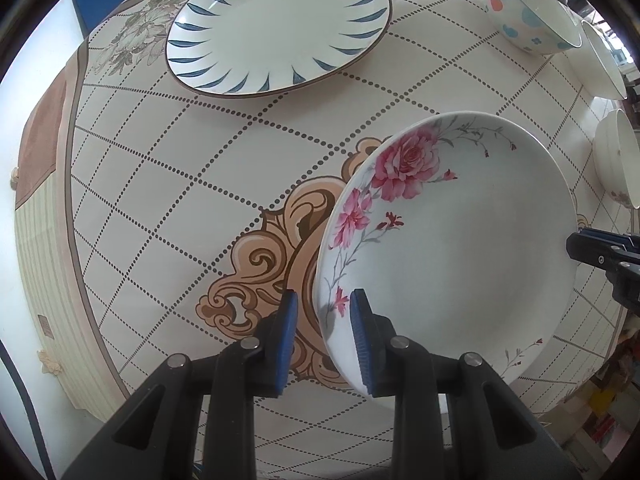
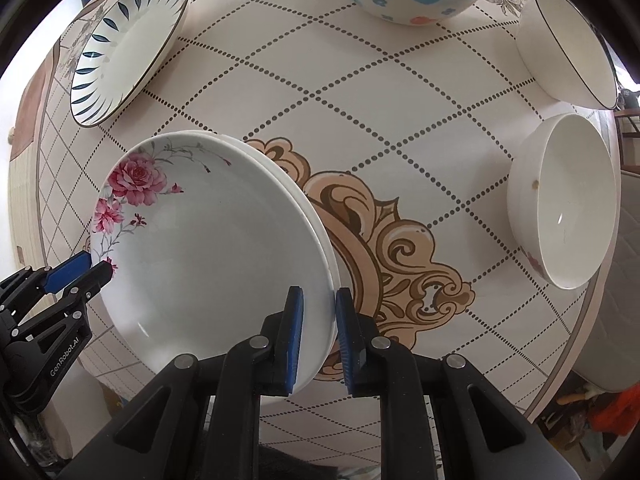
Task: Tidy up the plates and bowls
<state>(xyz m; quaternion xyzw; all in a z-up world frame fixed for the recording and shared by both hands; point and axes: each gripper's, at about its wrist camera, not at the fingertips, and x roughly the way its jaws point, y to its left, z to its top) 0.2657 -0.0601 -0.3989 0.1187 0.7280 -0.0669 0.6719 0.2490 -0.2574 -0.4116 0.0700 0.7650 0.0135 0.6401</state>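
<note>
1. We have the left gripper (image 1: 324,340) straddling the near-left rim of the rose plate (image 1: 460,248). One blue pad sits under the rim and one over it, but a gap shows at the outer pad. We cannot tell if it is clamped.
2. Our right gripper (image 2: 319,340) straddles the opposite rim of the same rose plate (image 2: 208,248). The pads look close on both faces, though we cannot tell whether they are touching.
3. In the right wrist view a second white rim shows just behind the plate edge, so it looks like two stacked plates. We cannot say for sure.
4. The rose plate sits over the scroll ornament (image 2: 392,248) on the patterned tablecloth (image 1: 208,152). It looks tilted, and contact with the cloth is unclear.
5. The blue-leaf plate (image 1: 280,24) lies flat at the far side, well apart from the rose plate.
6. The heart bowl (image 1: 528,12) stands at the far right.
7. The dark-rimmed white bowl (image 2: 568,48) is beside it.
8. The plain white bowl (image 2: 564,204) is on the right edge, near the rose plate but apart.
</note>
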